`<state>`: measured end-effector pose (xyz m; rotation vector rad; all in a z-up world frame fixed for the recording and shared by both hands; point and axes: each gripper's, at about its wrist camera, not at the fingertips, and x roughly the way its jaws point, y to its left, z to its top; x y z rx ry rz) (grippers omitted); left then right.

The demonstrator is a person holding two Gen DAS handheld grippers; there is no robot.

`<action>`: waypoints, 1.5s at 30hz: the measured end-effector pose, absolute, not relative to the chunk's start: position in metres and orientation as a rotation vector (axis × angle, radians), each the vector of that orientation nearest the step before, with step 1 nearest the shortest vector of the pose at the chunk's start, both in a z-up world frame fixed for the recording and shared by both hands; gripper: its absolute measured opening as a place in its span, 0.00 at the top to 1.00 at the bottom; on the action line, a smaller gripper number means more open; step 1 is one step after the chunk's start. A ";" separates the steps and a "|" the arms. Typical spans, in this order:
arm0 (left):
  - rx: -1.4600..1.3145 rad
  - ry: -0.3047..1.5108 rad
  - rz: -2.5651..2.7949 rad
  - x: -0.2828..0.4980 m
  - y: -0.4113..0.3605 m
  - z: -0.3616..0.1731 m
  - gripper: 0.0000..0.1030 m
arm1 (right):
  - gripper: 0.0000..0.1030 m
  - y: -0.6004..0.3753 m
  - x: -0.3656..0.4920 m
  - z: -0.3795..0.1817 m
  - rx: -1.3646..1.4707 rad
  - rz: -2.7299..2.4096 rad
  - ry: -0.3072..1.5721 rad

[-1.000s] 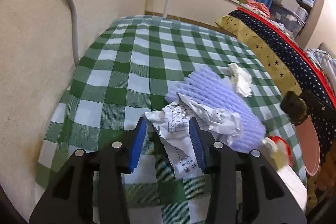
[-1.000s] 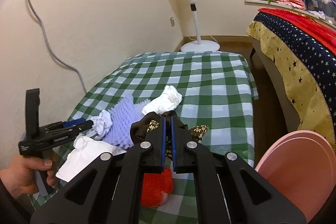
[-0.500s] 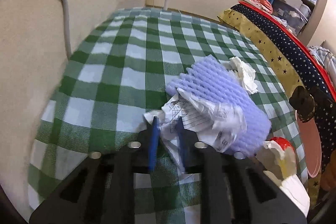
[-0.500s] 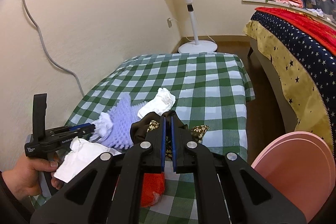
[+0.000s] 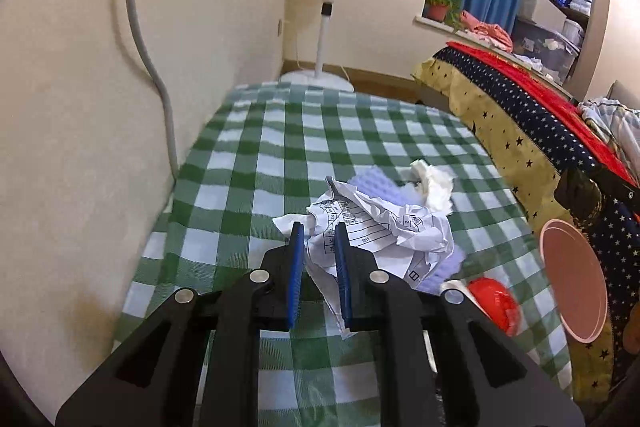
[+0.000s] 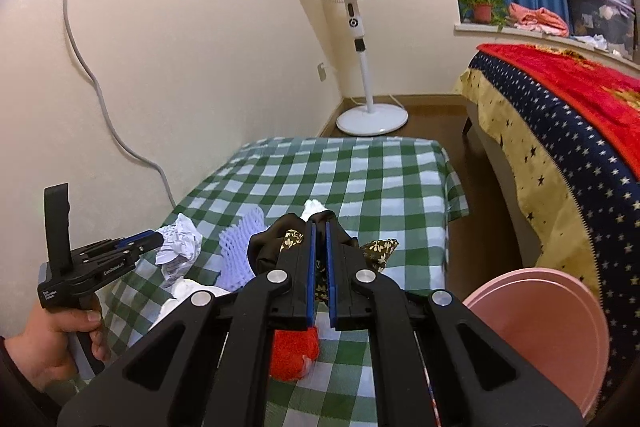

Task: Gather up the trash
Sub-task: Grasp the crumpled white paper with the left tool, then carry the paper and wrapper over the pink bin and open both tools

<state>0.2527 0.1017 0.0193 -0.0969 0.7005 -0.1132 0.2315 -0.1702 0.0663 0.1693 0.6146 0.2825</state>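
My left gripper is shut on a crumpled printed paper and holds it up above the green checked table; it also shows in the right wrist view with the paper. My right gripper is shut on a dark floral cloth, held above the table. A purple foam net, a white tissue wad and a red object lie on the table. A pink bin stands at the right.
A standing fan is on the floor beyond the table. A bed with a starred cover runs along the right. A grey cable hangs down the wall at the left.
My left gripper closed on the crumpled paper and lifted it off the foam net. My right gripper rose a little, still shut on the cloth.
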 end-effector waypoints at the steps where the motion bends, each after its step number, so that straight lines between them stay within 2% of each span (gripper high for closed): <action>1: -0.090 0.694 -0.113 0.250 0.100 0.022 0.85 | 0.95 -0.173 0.227 0.072 0.169 0.279 0.605; 21: -0.057 0.587 -0.255 0.202 0.038 0.066 0.85 | 0.95 -0.212 0.172 0.123 0.127 0.187 0.518; 35: -0.056 0.582 -0.379 0.206 -0.029 0.068 0.85 | 0.95 -0.266 0.155 0.119 0.108 0.077 0.534; 45: -0.025 0.614 -0.498 0.217 -0.108 0.054 0.85 | 0.95 -0.318 0.148 0.103 0.118 -0.007 0.569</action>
